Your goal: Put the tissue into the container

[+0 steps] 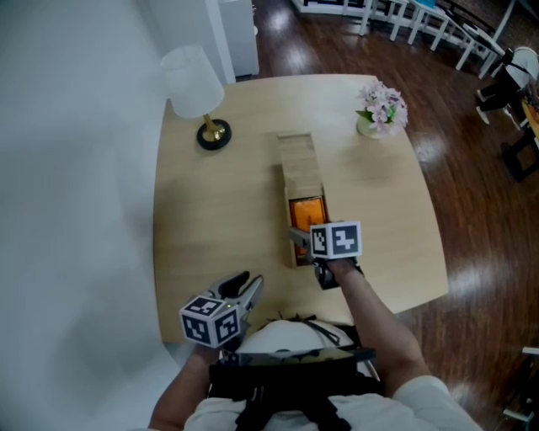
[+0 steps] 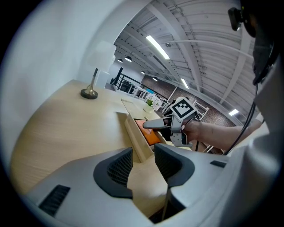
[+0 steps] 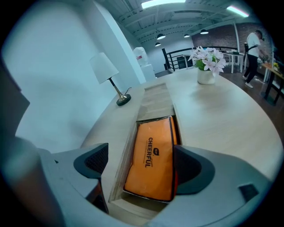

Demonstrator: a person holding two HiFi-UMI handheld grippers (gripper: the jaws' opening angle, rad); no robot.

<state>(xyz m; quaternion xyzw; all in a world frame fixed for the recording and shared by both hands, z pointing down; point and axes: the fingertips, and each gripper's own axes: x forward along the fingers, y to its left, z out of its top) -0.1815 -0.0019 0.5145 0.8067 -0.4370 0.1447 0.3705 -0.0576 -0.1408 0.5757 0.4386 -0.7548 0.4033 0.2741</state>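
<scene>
An orange tissue pack lies flat inside the near end of a long wooden container in the middle of the table. The container's far half is covered by its lid. My right gripper hangs over the container's near end. In the right gripper view its jaws stand wide, straddling the pack and the container's wall; the right pad is close beside the pack's edge. My left gripper is at the table's front edge, open with nothing between its fingers. It looks toward the container and the right gripper.
A white lamp stands at the table's far left and a pot of pink flowers at the far right. The round table ends just before me. White chairs stand on the dark floor beyond it.
</scene>
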